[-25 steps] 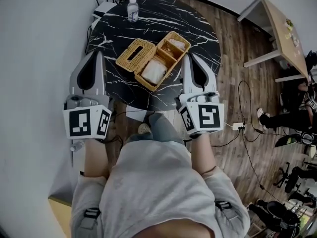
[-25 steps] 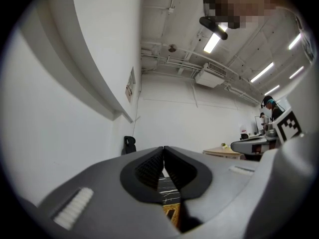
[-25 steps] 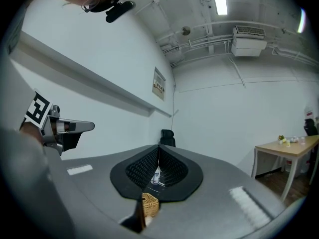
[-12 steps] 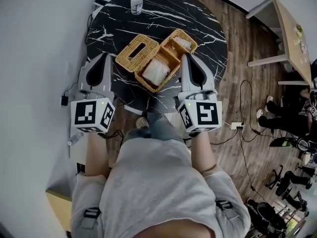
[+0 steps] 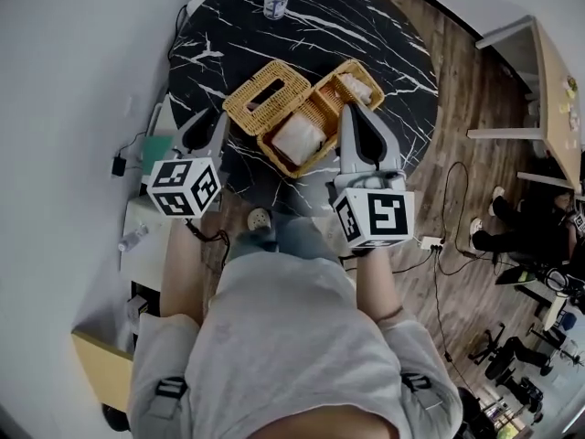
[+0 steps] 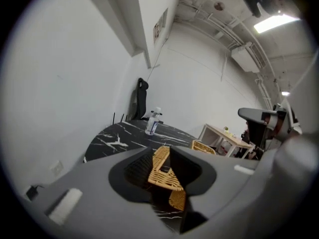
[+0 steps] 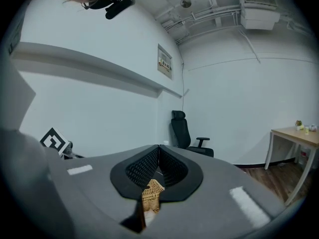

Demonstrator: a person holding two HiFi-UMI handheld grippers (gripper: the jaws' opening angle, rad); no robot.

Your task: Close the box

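As lid lies open, box seemingly diagonal

White walls; wood floor; black marble table; office chair; wooden desk; ceiling light.

The box is a long, honey-coloured wicker basket, standing open on the black, white-veined counter, toward the edge nearest the person. It sits at a slant across the top. A woven divider splits it into two compartments. The nearer one holds a white packet, and the farther one holds something pale that I cannot make out. Its lid, woven the same way with an oblong slot down the middle, lies flat along the box's left long side, touching it. Whether it is hinged there I cannot tell.
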